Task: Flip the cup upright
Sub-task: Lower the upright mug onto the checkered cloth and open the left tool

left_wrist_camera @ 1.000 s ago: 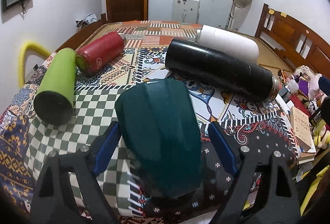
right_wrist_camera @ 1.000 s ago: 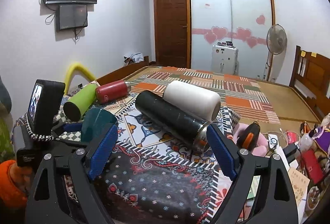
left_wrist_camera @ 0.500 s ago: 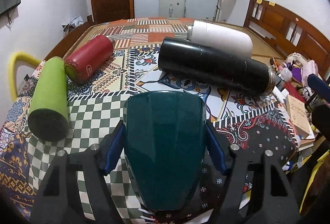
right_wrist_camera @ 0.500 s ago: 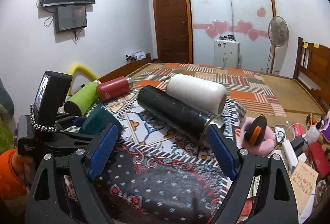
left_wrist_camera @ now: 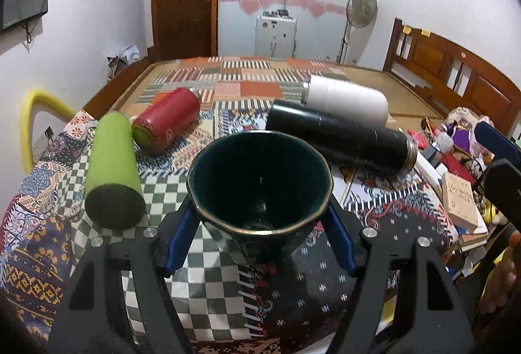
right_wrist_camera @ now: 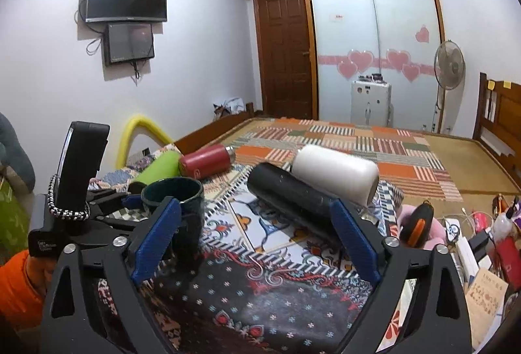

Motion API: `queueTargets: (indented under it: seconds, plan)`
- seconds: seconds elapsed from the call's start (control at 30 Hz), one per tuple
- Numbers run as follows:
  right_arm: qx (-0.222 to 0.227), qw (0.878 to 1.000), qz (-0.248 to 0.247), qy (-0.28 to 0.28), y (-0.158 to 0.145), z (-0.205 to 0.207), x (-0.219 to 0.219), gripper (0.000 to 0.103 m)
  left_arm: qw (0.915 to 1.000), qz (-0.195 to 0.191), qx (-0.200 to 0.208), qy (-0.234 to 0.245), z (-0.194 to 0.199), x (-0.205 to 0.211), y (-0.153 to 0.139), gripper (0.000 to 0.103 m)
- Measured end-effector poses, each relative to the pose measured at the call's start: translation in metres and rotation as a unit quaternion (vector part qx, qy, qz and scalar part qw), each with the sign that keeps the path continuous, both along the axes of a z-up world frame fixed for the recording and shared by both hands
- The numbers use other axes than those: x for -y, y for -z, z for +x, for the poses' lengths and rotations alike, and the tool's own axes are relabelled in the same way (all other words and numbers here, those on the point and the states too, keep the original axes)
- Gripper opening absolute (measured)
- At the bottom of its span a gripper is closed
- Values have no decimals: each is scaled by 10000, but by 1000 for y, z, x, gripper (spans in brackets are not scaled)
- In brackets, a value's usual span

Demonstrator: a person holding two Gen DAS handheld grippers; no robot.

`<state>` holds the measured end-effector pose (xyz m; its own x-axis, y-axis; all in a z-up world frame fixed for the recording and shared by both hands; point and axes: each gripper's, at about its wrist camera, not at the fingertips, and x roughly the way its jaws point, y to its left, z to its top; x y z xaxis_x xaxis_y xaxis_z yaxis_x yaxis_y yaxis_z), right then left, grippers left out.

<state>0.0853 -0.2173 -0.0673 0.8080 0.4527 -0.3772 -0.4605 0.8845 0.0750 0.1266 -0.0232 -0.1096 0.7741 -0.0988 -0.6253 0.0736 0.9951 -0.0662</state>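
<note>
The dark green cup [left_wrist_camera: 260,188] is gripped between the blue pads [left_wrist_camera: 180,240] of the left gripper [left_wrist_camera: 260,236], mouth up and axis near vertical, its base at or just above the patterned cloth [left_wrist_camera: 208,298]; contact cannot be told. The right gripper [right_wrist_camera: 257,240] is held open and empty, just beside the cup.

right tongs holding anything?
No. The right tongs stand wide open over the patterned cloth; the dark green ceramic cup sits clamped in the left tongs.
</note>
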Motion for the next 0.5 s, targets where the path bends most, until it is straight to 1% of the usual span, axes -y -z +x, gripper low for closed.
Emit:
queueTargets:
  seconds: [0.13, 0.3, 0.37, 0.5]
  plan:
    - [53, 10000, 29, 19, -2, 0, -3, 95, 9999, -128, 30, 8, 6, -3, -3, 72]
    - [38, 10000, 77, 13, -2, 2, -5, 96, 9999, -81, 82, -23, 10, -3, 0, 72]
    - [35, 9999, 93, 25, 0, 3, -5, 98, 9999, -132, 78, 8, 11, -4, 1, 72]
    - [19, 9999, 127, 44, 2, 4, -6, 99, 9998, -160, 70, 60, 12, -2, 7, 72]
